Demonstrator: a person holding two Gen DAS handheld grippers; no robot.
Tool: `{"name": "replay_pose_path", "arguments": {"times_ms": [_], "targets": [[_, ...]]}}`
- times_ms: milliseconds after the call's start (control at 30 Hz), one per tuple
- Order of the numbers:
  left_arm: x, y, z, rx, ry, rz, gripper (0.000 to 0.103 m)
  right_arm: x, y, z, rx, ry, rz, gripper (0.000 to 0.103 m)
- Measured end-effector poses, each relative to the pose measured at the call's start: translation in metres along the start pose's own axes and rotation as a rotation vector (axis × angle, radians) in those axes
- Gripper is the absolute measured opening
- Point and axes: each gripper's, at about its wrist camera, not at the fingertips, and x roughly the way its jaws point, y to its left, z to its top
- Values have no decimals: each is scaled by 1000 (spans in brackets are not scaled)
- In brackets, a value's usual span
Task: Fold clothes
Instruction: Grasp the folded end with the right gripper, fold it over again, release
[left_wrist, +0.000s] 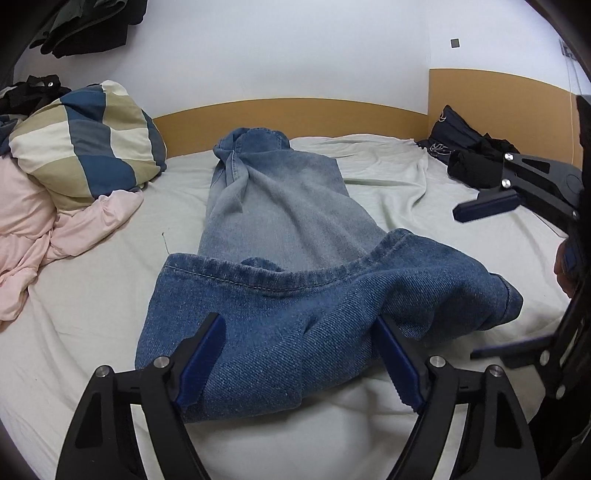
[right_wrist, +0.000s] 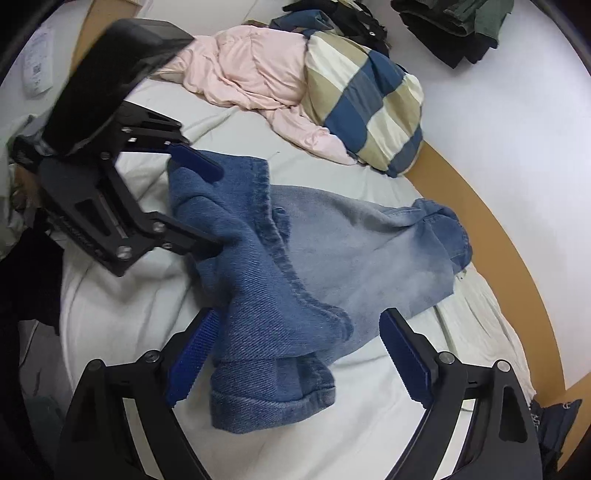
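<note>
A pair of blue jeans lies on the pale bed sheet, its dark hem end folded back over the lighter part. My left gripper is open, its blue pads straddling the near folded edge of the jeans. In the right wrist view the jeans lie across the middle. My right gripper is open around the folded hem corner. The left gripper also shows in the right wrist view, open over the jeans' far edge. The right gripper appears at the right of the left wrist view, open.
A checked pillow and a pink quilt lie at the left of the bed. Dark clothes are piled at the right by the wooden headboard. More dark clothes hang on the white wall.
</note>
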Motion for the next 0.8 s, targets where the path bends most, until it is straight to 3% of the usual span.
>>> {"name": "replay_pose_path", "arguments": {"times_ms": [67, 133, 167, 233, 400, 500, 667, 767, 800], "targets": [[-1, -1, 0, 1, -5, 6, 83, 2, 15, 0, -57, 15, 23, 91], [-4, -1, -1, 2, -2, 7, 83, 16, 32, -1, -136, 65, -11, 90], [-6, -2, -2, 6, -4, 12, 83, 23, 37, -2, -161, 89, -33, 84], [-16, -3, -8, 19, -15, 26, 82, 38, 39, -1, -149, 121, -76, 59], [-51, -13, -25, 72, -99, 97, 82, 37, 16, 0, -8, 122, -13, 23], [-55, -29, -27, 121, -126, 132, 82, 15, 11, -4, 13, 89, -43, 20], [-23, -67, -23, 349, -108, 276, 83, -12, -3, -15, 65, 64, -77, 18], [-1, -79, -15, 435, -76, 286, 83, -25, -8, -21, 71, 62, -89, 18], [6, -82, -13, 460, -66, 290, 75, -29, -9, -23, 68, 66, -95, 18]]}}
